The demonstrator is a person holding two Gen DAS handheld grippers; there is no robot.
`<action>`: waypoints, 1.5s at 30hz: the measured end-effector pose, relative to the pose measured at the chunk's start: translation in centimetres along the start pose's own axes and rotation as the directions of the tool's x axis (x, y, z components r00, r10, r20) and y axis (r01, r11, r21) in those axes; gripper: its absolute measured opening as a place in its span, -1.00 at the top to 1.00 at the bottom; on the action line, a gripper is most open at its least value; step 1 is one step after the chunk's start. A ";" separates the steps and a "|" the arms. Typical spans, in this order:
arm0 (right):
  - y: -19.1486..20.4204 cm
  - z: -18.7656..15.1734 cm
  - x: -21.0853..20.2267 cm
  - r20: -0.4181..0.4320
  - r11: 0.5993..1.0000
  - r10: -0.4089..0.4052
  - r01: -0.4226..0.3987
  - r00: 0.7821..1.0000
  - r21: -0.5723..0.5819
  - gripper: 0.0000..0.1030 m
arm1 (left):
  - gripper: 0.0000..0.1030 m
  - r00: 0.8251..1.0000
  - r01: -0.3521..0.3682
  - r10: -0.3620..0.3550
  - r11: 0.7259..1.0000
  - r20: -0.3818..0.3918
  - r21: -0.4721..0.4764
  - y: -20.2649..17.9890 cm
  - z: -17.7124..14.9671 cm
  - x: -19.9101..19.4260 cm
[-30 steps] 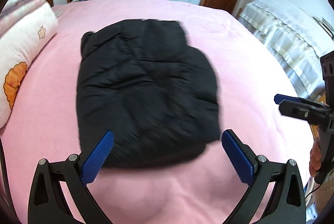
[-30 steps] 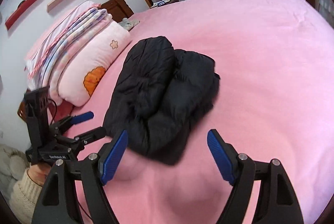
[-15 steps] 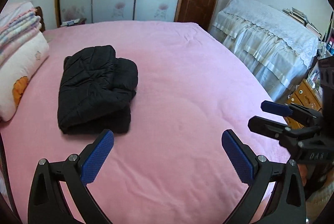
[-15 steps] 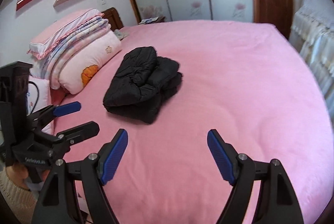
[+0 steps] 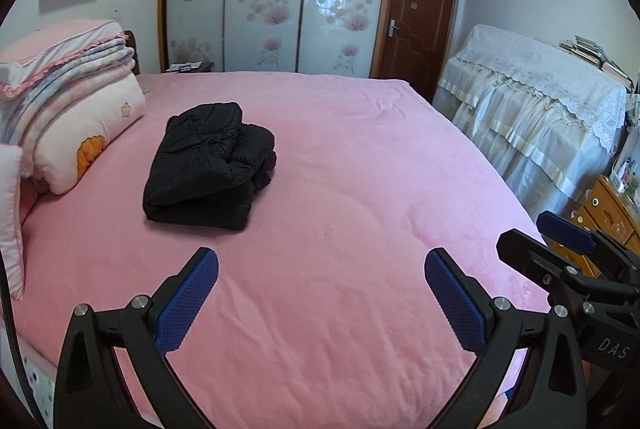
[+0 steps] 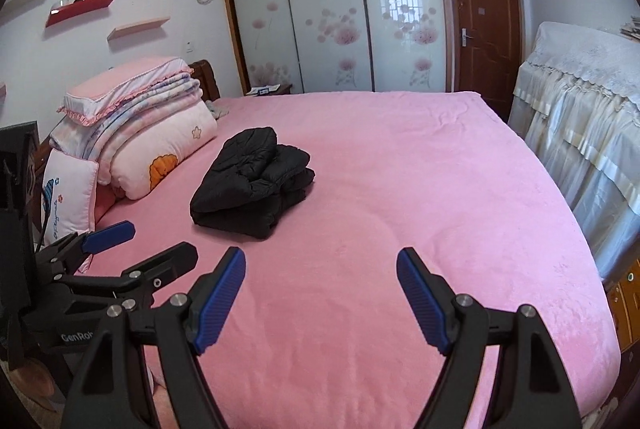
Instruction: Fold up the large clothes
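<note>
A black padded jacket (image 5: pixel 210 165) lies folded in a compact bundle on the pink bed (image 5: pixel 360 189), left of the middle. It also shows in the right wrist view (image 6: pixel 252 181). My left gripper (image 5: pixel 320 293) is open and empty, held above the near edge of the bed, well back from the jacket. My right gripper (image 6: pixel 320 293) is open and empty too, beside the left one, and shows at the right of the left wrist view (image 5: pixel 560 245). The left gripper shows at the lower left of the right wrist view (image 6: pixel 132 249).
Stacked pillows and folded quilts (image 6: pixel 136 133) lie at the head of the bed on the left. A lace-covered cabinet (image 5: pixel 540 109) stands along the right side. A wooden drawer unit (image 5: pixel 604 213) sits near the bed's right corner. Wardrobe doors (image 6: pixel 332 13) and a brown door (image 6: pixel 480 9) are behind.
Both grippers have pulled back and up from the folded jacket, which now lies far off and smaller in view. The jacket has stayed in place on the bed.
</note>
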State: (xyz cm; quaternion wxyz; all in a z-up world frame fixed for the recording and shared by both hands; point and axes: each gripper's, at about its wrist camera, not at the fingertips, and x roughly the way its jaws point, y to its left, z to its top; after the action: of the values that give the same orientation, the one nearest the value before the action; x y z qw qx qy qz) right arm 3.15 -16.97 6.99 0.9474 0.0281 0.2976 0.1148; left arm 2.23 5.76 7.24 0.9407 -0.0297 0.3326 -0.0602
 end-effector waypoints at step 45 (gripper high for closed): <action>2.2 -7.6 -4.5 0.005 0.989 -0.144 0.144 0.990 -0.021 -0.53 | -0.99 0.983 -0.181 0.180 0.983 -0.041 -0.028 -1.9 -9.5 -6.2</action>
State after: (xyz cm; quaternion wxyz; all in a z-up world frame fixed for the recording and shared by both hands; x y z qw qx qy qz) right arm -5.23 -16.05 3.53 0.9539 -0.0032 0.2959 0.0491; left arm -8.72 4.53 3.91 0.9352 -0.0130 0.3527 0.0298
